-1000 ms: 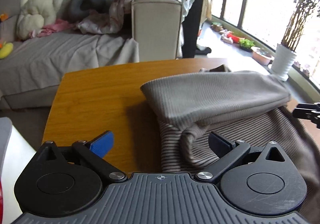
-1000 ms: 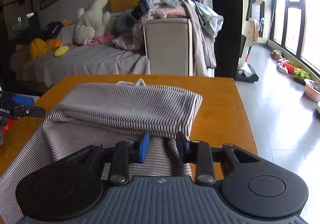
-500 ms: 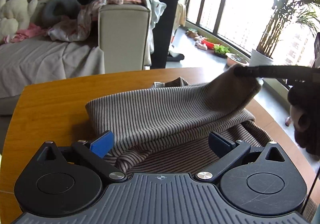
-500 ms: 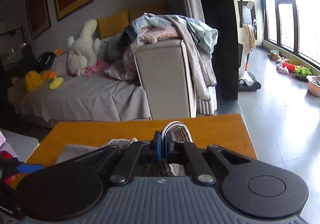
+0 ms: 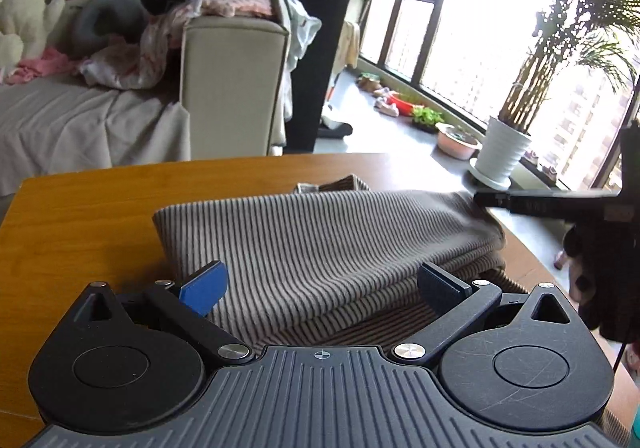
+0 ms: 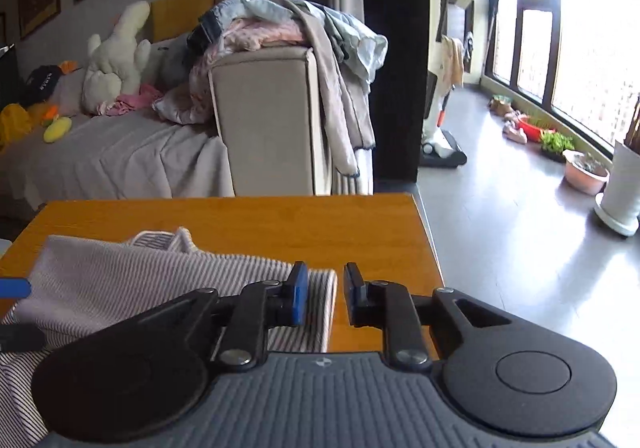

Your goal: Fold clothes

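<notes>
Left wrist view: striped garment (image 5: 320, 240) lies folded over itself on the wooden tabletop (image 5: 92, 215), filling the centre of the frame. Left gripper (image 5: 322, 284) sits low in the frame, released, its blue pad at lower left and black pad at lower right spread wide with the cloth lying between and beyond them; no contact with the fabric can be made out. At the right edge the right gripper (image 5: 486, 199) reaches in from the side, its tip at the far right corner of the upper fold. White plant pot (image 5: 502, 151) stands on the floor by the window at upper right. Sofa arm piled with loose clothes (image 5: 224, 3) at upper left.

Right wrist view: right gripper (image 6: 326, 294) in the lower centre, released, a clear gap between the pads. Right edge of the striped garment (image 6: 132, 280) runs up into that gap; blue pad lies over the cloth, black pad over bare tabletop (image 6: 280, 224). Garment spreads to the left of the frame. Plush toy (image 6: 116, 63) on the sofa at upper left.
</notes>
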`<state>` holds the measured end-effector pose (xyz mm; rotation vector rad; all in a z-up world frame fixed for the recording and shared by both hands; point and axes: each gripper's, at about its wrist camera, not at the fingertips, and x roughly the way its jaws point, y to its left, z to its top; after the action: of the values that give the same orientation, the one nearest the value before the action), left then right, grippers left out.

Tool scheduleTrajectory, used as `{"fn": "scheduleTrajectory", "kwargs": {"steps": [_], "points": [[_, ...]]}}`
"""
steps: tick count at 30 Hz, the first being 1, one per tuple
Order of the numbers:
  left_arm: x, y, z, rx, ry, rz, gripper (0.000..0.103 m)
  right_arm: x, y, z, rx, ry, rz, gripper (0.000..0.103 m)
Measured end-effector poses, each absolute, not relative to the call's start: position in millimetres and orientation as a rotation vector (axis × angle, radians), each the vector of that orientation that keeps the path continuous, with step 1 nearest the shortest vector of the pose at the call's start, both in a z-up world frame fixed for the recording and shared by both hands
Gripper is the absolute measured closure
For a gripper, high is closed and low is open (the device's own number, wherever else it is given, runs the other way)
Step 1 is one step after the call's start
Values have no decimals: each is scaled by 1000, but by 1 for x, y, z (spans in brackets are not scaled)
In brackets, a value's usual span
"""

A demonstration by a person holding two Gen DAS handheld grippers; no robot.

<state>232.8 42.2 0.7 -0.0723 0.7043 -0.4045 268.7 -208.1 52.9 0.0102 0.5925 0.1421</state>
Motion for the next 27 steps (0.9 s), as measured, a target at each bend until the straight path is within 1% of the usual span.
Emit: {"fn": "scheduleTrajectory", "kwargs": {"steps": [2,6,7,8,10,13,14,15,16,17,20,24,27], "points": [[240,40,-15,-42,756,-359,0,280,-199,62,59,609,212,83],[240,42,-20,-27,745,-360,0,313,-164,54,84,669,302,83],[241,44,-19,-38,748,-365,0,322,-154,49,73,680,305,79],[241,47,-19,-47,751,-370,0,331,-146,44,73,693,305,70],[240,50,-18,-57,754,-377,0,348,-133,33,93,727,306,57],[238,51,-16,-64,757,-377,0,369,-120,13,110,800,299,56],[237,51,-16,-66,758,-376,0,371,-116,7,101,805,296,57],[236,52,-14,-70,758,-375,0,371,-112,5,85,807,299,61],[234,53,-12,-76,757,-375,0,368,-109,6,59,805,308,83],[231,55,-9,-84,755,-376,0,364,-107,8,51,798,318,96],[219,70,6,-132,730,-383,0,335,-115,35,101,729,365,97],[204,87,27,-174,677,-362,0,272,-142,76,179,650,463,97],[194,97,43,-202,638,-344,0,220,-158,87,204,638,514,97]]}}
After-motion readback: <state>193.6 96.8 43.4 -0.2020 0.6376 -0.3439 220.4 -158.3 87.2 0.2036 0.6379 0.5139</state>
